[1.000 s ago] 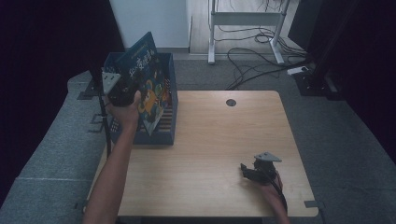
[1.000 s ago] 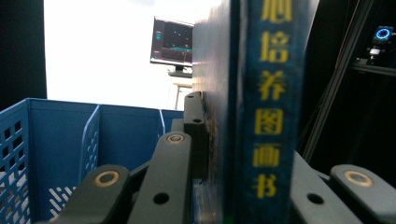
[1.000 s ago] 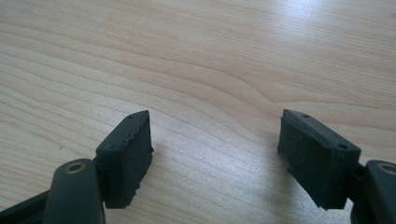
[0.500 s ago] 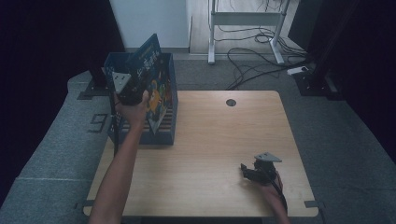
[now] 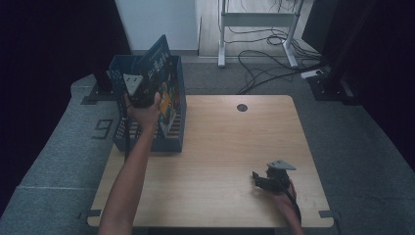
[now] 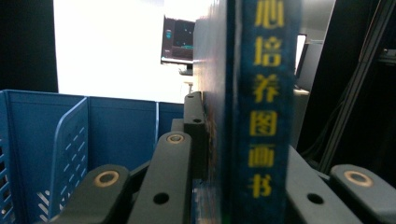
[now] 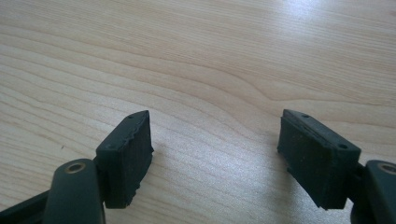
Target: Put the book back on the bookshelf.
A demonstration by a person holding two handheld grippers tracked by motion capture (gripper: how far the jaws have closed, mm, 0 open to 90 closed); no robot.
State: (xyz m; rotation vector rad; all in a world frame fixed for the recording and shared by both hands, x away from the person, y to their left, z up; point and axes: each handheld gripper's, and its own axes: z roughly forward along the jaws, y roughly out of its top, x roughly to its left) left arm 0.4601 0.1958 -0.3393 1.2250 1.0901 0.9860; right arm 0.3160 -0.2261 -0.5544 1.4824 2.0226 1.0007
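Both grippers [image 5: 139, 93] [image 5: 258, 179] are showing black jaws with brass-ringed pivots, grey three-cornered top plates, and trailing cables; forearms are going sleeveless.

Tilted dark-blue book [image 5: 157, 58] above blue crate [image 5: 178, 129]

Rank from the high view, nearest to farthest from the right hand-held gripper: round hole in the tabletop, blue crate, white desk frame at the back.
From the right hand-held gripper, near the table's front right:
1. Round hole, farther back on the tabletop, mid-width.
2. Blue crate, at the table's left edge.
3. White desk frame, on the floor beyond the table.
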